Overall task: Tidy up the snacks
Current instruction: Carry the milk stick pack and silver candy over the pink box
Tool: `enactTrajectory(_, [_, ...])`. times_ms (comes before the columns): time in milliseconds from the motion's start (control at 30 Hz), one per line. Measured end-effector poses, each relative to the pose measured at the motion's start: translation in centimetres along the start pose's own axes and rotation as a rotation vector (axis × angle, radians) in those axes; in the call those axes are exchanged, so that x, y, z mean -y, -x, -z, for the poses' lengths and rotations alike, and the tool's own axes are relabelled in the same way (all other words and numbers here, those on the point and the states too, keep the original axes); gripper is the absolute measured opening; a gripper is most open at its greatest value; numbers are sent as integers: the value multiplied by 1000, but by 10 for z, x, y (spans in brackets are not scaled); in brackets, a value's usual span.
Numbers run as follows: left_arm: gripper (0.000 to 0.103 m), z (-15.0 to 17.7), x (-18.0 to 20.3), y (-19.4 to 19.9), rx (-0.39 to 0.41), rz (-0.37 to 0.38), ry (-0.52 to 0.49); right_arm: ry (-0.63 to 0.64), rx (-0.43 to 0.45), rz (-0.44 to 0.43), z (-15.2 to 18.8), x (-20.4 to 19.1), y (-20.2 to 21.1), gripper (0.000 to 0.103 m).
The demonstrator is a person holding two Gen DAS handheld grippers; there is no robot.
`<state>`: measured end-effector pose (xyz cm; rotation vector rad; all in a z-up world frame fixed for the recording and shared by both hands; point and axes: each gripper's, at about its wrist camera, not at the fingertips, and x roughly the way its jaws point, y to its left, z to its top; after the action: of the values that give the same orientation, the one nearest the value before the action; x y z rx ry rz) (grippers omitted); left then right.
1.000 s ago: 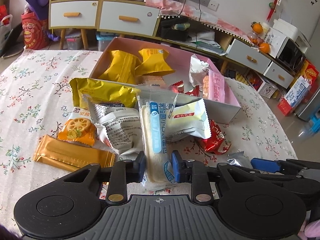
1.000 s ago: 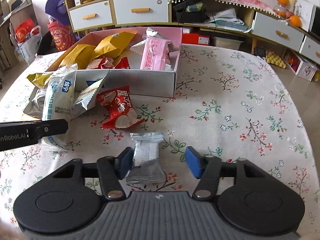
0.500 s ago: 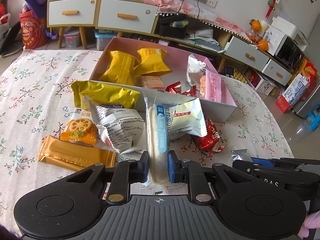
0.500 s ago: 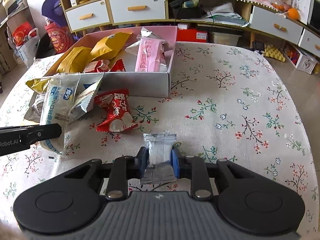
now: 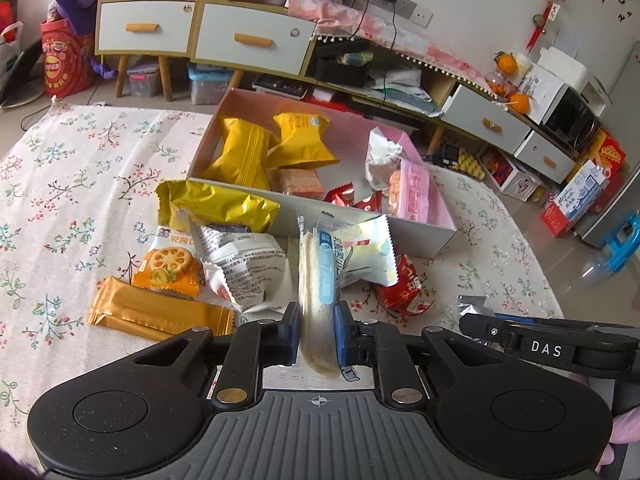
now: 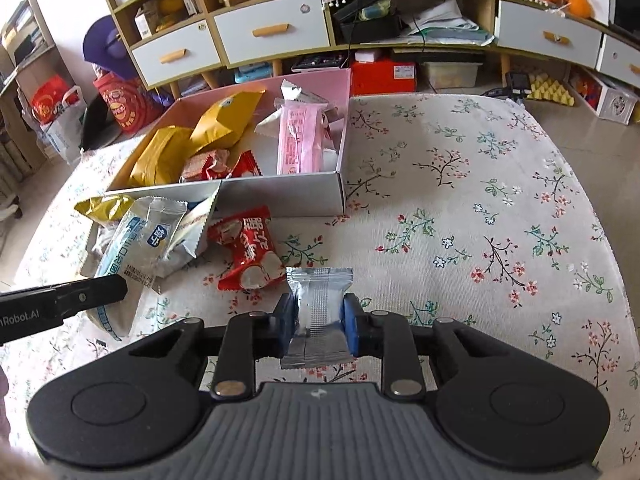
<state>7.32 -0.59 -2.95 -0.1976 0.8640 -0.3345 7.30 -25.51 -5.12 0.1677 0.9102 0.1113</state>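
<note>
With both grips taken on the near ends of the wrappers, my worry is slippage: the left gripper (image 5: 317, 338) is clenched on the long clear-and-blue packet (image 5: 316, 280) only at its near end, and most of that length runs out ahead of the fingertips, so I judge it could sag, swing or slide out on the way to the box (image 5: 400, 228). Its far end sits against the white-and-yellow packet (image 5: 366, 256) just right of the fingers, which may drag along or snag. The long packet's long axis lies along the line of the fingers, pointing straight ahead at the box wall, turned on edge between the pads. The right gripper (image 6: 317, 326) is clamped on the silver sachet (image 6: 318, 304), pads pressing its two side edges; the sachet's crimped top edge points ahead of the fingertips, its longer axis along the fingers too, its near end tucked back between them. Foil is slick, so a pinch across the puffed middle could squirt it out. The red packet (image 6: 248, 254) lies just ahead-left of the right fingers, close enough to be nudged. The box stands well ahead of both pairs of fingers, already part filled; its near wall could catch a drooping packet.
</note>
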Motion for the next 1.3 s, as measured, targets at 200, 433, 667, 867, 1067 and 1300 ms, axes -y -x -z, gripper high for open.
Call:
enactTrajectory(200, [14, -5, 2, 11, 32, 22, -1, -36, 6, -26, -5, 2, 5, 23])
enactTrajectory(433, [14, -16, 1, 16, 54, 19, 23, -82, 35, -72, -17, 0, 11, 23])
enactTrajectory(667, [14, -43, -7, 13, 91, -17, 49, -132, 67, -125, -38, -2, 10, 23])
enactTrajectory(867, [14, -73, -14, -1, 108, -42, 54, -178, 82, -208, -62, -7, -3, 23])
enactTrajectory(1067, [15, -99, -20, -25, 114, -71, 77, -169, 85, -228, -78, -16, -21, 23])
enactTrajectory(1300, [15, -114, -31, -57, 92, -106, 120, -183, 89, -249, -90, -18, -37, 23])
